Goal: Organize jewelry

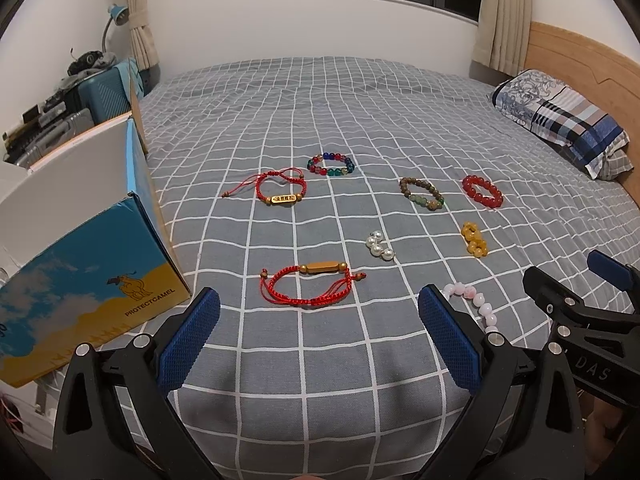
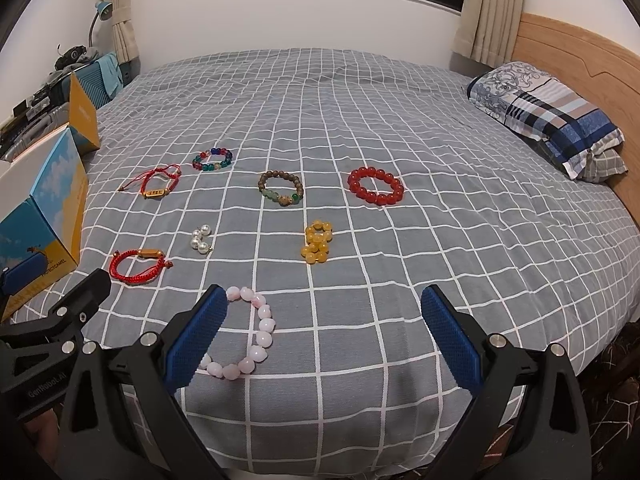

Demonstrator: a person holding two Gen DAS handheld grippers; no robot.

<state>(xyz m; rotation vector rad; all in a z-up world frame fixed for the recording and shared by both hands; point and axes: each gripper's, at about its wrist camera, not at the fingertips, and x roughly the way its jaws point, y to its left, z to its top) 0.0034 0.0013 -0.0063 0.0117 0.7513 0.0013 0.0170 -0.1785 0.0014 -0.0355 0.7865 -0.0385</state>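
Several bracelets lie on the grey checked bedspread (image 1: 320, 360). A red cord bracelet with a gold bar (image 1: 310, 284) lies just ahead of my open, empty left gripper (image 1: 320, 332). A pink bead bracelet (image 2: 250, 334) lies by the left finger of my open, empty right gripper (image 2: 322, 334). Further off are pearl beads (image 2: 201, 240), a yellow bead bracelet (image 2: 317, 242), a red bead bracelet (image 2: 375, 186), a brown and green bead bracelet (image 2: 281, 189), a multicolour bead bracelet (image 2: 212, 159) and a second red cord bracelet (image 2: 158, 183).
An open blue and yellow cardboard box (image 1: 80, 264) stands at the bed's left edge, also in the right wrist view (image 2: 44, 216). A pillow (image 2: 548, 118) lies against the wooden headboard (image 2: 580, 56) at right. Suitcases and clutter (image 1: 80, 96) are beyond the box.
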